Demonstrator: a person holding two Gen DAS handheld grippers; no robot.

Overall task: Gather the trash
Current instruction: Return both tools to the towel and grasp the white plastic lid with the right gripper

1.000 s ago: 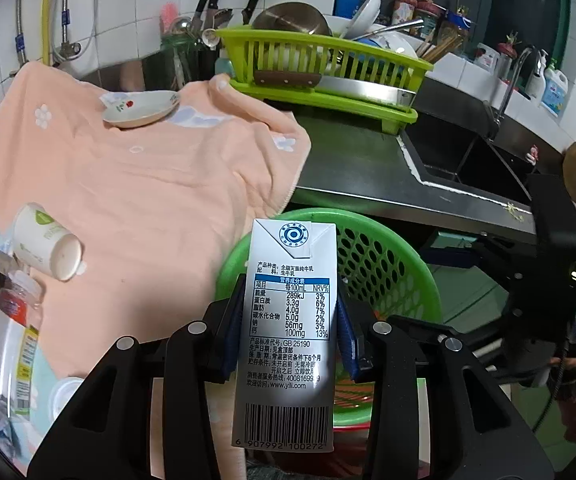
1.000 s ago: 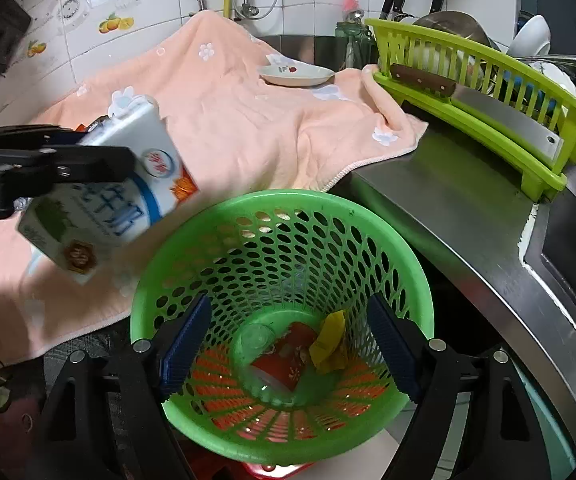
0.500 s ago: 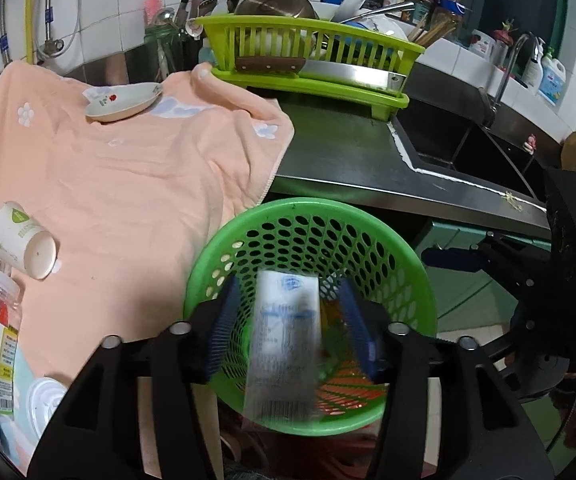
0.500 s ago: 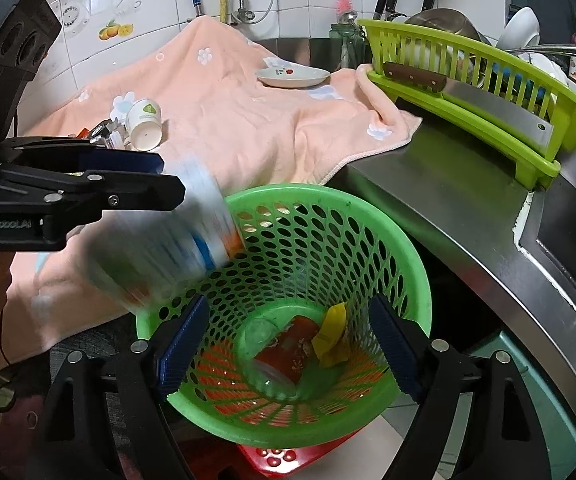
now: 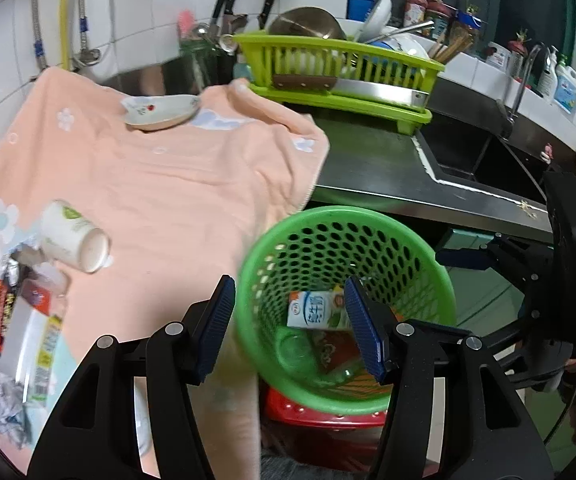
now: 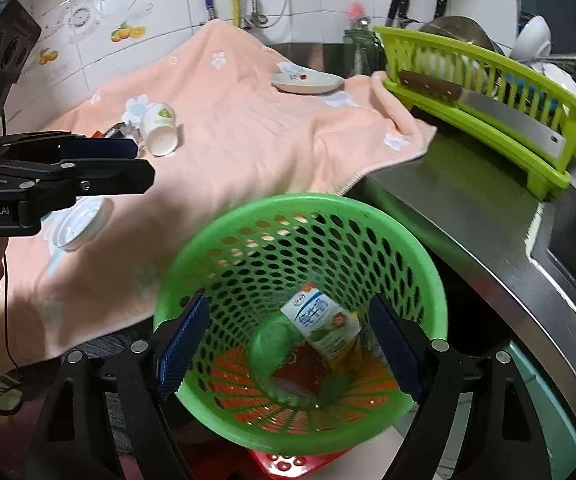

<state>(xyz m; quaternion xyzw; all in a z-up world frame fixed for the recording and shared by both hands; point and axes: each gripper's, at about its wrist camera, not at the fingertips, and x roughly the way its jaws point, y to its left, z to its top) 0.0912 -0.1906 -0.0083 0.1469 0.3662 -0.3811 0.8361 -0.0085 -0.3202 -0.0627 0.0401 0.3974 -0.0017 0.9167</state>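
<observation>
A green basket (image 5: 444,280) sits below the worktop's (image 5: 372,168) edge, at six o'clock in both views. A milk carton (image 6: 320,326) lies inside it on other trash. The left tool (image 5: 290,328) hangs released and empty above the rim. The right tool (image 6: 288,348) is spread wide, gripping nothing. A paper cup (image 5: 73,242) lies on the peach towel (image 5: 175,184) at nine o'clock.

White tiled wall (image 6: 159,20), steel counter (image 5: 376,168), sink (image 5: 484,164).

Milk carton (image 6: 320,326) lies inside green basket (image 6: 223,228), apparently atop trash.
</observation>
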